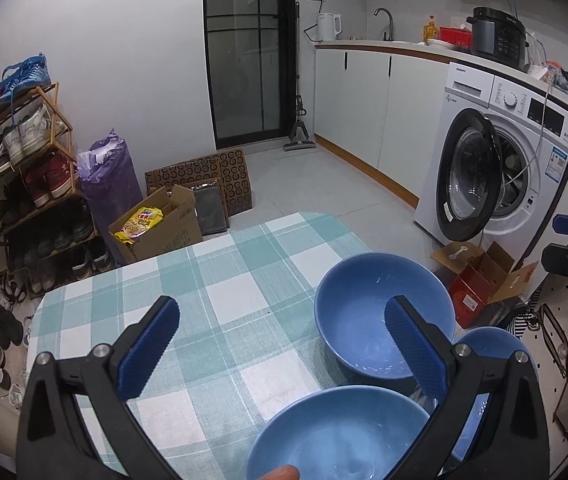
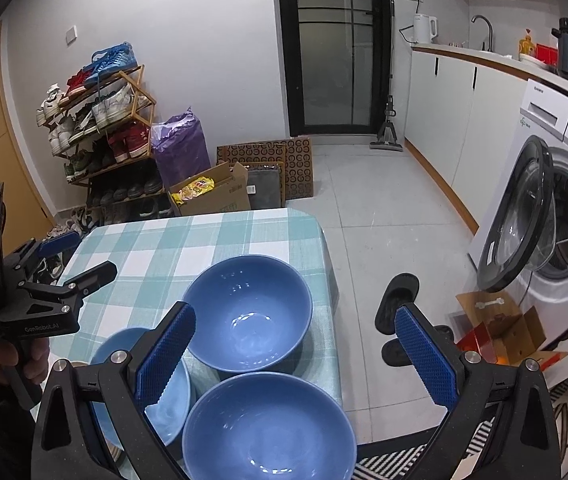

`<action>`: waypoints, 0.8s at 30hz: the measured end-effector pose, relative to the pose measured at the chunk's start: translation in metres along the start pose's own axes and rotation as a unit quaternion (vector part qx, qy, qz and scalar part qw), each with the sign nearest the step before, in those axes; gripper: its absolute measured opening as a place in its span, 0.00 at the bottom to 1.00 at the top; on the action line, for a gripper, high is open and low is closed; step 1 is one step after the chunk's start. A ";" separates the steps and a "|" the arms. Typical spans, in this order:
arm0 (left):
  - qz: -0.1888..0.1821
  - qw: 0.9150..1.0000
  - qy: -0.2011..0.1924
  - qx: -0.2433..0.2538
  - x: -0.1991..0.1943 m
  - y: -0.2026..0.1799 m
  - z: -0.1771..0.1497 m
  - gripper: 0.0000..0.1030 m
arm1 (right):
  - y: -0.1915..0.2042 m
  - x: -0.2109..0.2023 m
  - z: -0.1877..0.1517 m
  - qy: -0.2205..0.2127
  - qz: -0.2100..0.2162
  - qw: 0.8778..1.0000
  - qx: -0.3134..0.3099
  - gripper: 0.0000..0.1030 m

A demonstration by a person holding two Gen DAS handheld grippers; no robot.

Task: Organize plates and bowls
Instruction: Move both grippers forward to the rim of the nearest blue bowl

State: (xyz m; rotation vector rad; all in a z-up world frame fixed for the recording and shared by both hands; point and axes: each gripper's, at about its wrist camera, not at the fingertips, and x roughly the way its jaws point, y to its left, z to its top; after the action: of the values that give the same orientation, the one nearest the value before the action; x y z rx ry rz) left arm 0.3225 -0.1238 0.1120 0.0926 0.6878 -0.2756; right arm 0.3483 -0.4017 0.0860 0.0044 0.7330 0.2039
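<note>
Nothing is gripped yet: both the left tongs (image 1: 282,326) and right tongs (image 2: 296,330) hang spread above three blue bowls (image 2: 249,312) on the desk (image 2: 164,240). Next, I judge, pinch one rim for stacking.

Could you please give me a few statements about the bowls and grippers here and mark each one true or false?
1. Three blue bowls sit on the checked cloth. True.
2. The bowls are stacked. False: they sit side by side.
3. The right gripper is open and holds nothing. True.
4. The left gripper is shut on a bowl. False: it is open and empty.
5. The washer door is closed. False: it is open.
</note>
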 end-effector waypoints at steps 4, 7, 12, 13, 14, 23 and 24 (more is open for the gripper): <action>-0.001 1.000 0.016 0.002 0.016 -0.003 -0.004 1.00 | -0.003 0.016 -0.006 0.015 0.000 1.000 0.003 0.99; -0.002 1.000 0.031 0.001 0.029 -0.005 -0.007 1.00 | -0.007 0.033 -0.013 0.030 -0.001 0.999 0.011 0.99; -0.005 0.999 0.051 -0.002 0.048 -0.007 -0.010 1.00 | -0.014 0.058 -0.022 0.049 -0.001 0.999 0.022 0.99; -0.004 0.999 0.054 -0.001 0.052 -0.008 -0.011 1.00 | -0.015 0.063 -0.023 0.052 -0.001 0.998 0.024 0.99; -0.004 0.998 0.055 0.000 0.054 -0.009 -0.011 1.00 | -0.016 0.067 -0.024 0.054 0.000 0.998 0.026 0.99; -0.009 0.997 0.081 0.007 0.077 -0.014 -0.015 1.00 | -0.024 0.093 -0.029 0.070 0.005 0.997 0.036 0.99; -0.013 0.996 0.084 0.007 0.080 -0.015 -0.016 0.99 | -0.024 0.097 -0.029 0.073 0.006 0.997 0.038 0.99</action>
State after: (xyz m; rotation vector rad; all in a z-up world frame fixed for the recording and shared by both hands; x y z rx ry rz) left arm 0.3675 -0.1528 0.0490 0.1216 0.8539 -0.2991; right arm 0.4034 -0.4093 -0.0020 0.0659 0.8860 0.1892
